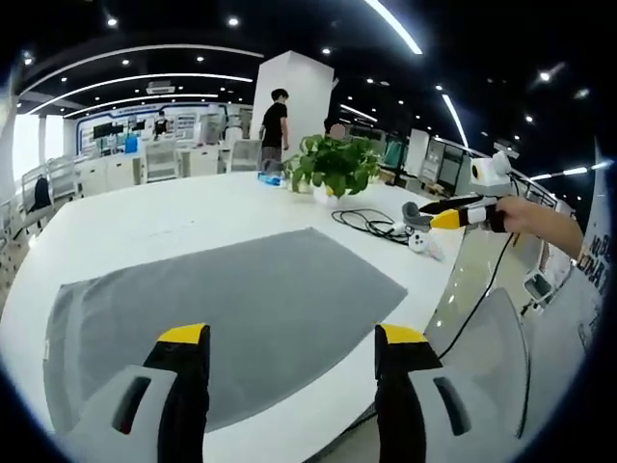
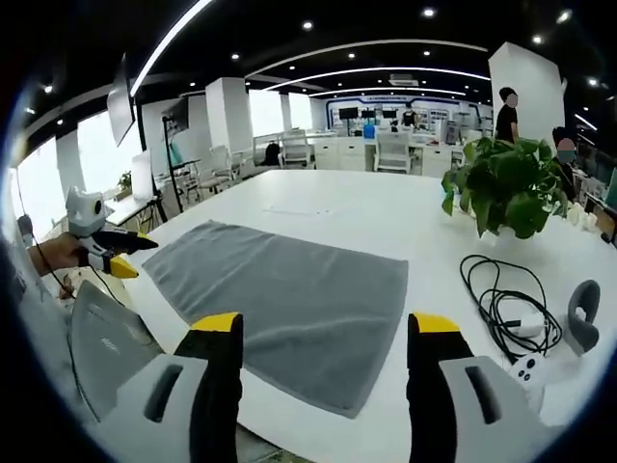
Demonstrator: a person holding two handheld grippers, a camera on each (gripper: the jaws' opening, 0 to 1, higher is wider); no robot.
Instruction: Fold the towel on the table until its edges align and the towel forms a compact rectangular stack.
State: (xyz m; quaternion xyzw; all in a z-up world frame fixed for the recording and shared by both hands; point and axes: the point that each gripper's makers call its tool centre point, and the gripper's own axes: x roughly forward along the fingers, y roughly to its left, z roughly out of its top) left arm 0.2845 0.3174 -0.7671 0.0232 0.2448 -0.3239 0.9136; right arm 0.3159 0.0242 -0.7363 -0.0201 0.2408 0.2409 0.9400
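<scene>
Towel (image 1: 231,309): grey, soft nap, rectangular, spread flat and unfolded on the table
Table (image 1: 164,217): white, smooth, glossy; bare surface all round the towel
Near edge: towel's long side lies close to the table rim
Left gripper (image 1: 289,338): jaws parted, holding nothing, above the towel's near edge
Right gripper (image 2: 323,323): jaws parted, empty, over the towel's end
Plant (image 2: 506,188), cable (image 2: 501,299): beyond the towel, well apart from it

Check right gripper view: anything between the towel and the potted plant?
Bare white table between the grey towel and the potted plant. The black cable coil lies off to the side, nearer the gripper.
</scene>
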